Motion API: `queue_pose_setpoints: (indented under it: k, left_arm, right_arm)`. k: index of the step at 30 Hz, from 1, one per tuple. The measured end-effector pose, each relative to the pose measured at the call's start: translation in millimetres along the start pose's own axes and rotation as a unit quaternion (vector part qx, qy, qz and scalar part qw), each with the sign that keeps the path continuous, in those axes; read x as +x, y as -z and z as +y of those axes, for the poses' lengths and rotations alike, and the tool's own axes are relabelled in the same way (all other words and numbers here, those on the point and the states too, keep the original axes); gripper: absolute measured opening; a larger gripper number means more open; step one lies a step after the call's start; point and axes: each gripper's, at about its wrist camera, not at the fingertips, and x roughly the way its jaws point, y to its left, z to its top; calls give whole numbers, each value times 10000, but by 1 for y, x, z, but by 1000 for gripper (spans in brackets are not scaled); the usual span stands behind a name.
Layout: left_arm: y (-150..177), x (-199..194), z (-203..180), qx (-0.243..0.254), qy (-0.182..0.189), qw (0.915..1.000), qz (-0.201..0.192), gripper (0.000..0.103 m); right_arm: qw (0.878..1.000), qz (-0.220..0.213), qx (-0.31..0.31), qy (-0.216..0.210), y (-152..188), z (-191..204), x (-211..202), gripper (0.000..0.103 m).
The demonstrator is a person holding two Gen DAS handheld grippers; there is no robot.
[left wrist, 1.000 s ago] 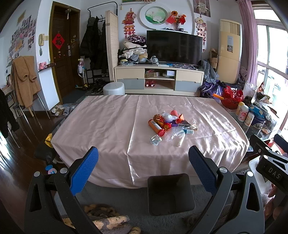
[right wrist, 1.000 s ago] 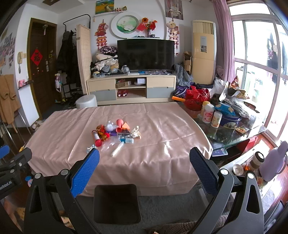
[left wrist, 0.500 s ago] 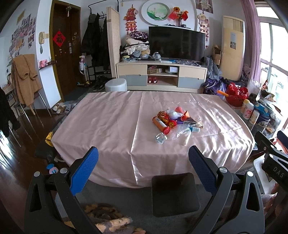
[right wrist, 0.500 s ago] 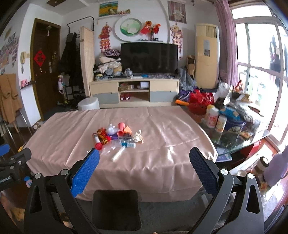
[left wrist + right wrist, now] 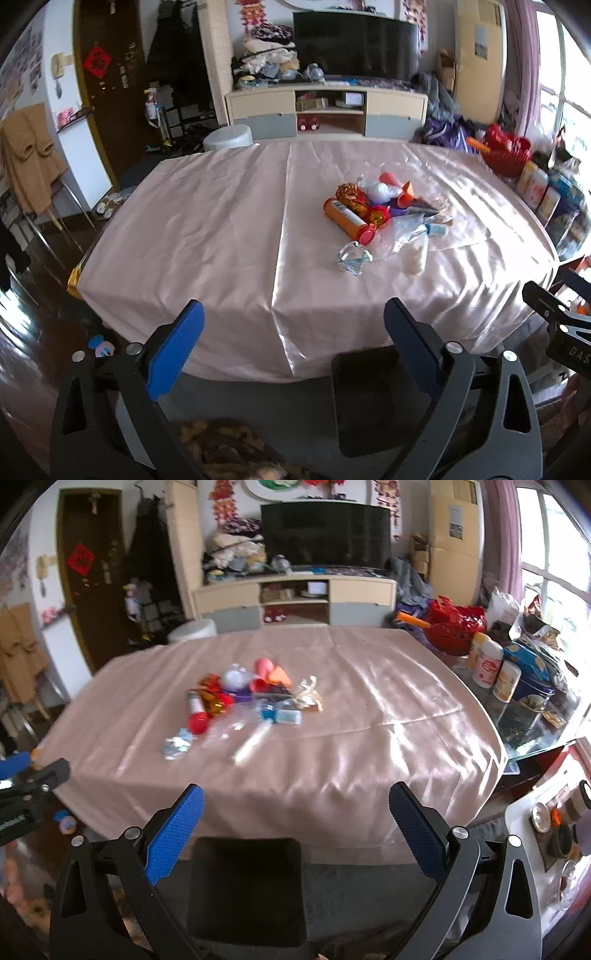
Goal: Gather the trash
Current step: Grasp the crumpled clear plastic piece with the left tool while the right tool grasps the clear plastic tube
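Observation:
A pile of trash [image 5: 384, 216] lies on the pink tablecloth [image 5: 229, 221], right of the middle: an orange tube with a red cap [image 5: 347, 219], crumpled clear plastic [image 5: 354, 257], a white tube [image 5: 416, 256], wrappers and small orange cups. The pile also shows in the right wrist view [image 5: 243, 698]. A black bin [image 5: 373, 400] stands on the floor at the table's near edge; it also shows in the right wrist view [image 5: 245, 888]. My left gripper [image 5: 293, 326] is open and empty, short of the table edge. My right gripper [image 5: 295, 808] is open and empty, above the bin.
A glass side table [image 5: 532, 709] with jars and tins stands right of the table. A TV cabinet [image 5: 325, 107] is beyond the far edge. A grey stool [image 5: 228, 137] sits at the far left corner. A coat rack and chair [image 5: 29, 173] stand at left.
Both grippers have moved forward and closer to the table; the table and trash pile look larger. Both stay open and empty.

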Motion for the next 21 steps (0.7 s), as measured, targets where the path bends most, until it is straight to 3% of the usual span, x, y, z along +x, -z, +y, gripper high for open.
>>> queue_pose_setpoints:
  k: [4, 7, 9, 12, 14, 15, 17, 19, 21]
  left_arm:
    - [-12, 26, 1, 16, 84, 9999, 131, 90]
    - [-16, 45, -4, 121, 154, 9994, 271, 91]
    - [-16, 57, -7, 162, 169, 9992, 327, 91]
    - [-16, 72, -11, 134, 304, 9987, 379, 91]
    - [-14, 85, -12, 145, 459, 9979, 443, 89]
    - [-14, 89, -13, 151, 484, 9976, 468, 86]
    - [-12, 102, -14, 134, 615, 9964, 569, 67]
    - [-13, 109, -15, 109, 757, 9952, 613, 60]
    - [-15, 116, -18, 144, 872, 9940, 638, 59]
  right_arm:
    - [9999, -28, 42, 110, -7, 2, 26, 100]
    - [9990, 246, 242, -299, -14, 5, 54, 100]
    - [9980, 399, 311, -387, -18, 7, 71, 93]
    - [9968, 556, 335, -456, -21, 15, 95, 74]
    - [9948, 679, 389, -648, -21, 19, 110, 56]
    - [9934, 743, 431, -754, -22, 22, 116, 52]
    - [9915, 835, 475, -878, -23, 27, 130, 44]
    - [9908, 885, 464, -910, -23, 32, 140, 39]
    - [9903, 952, 463, -897, -22, 34, 150, 37]
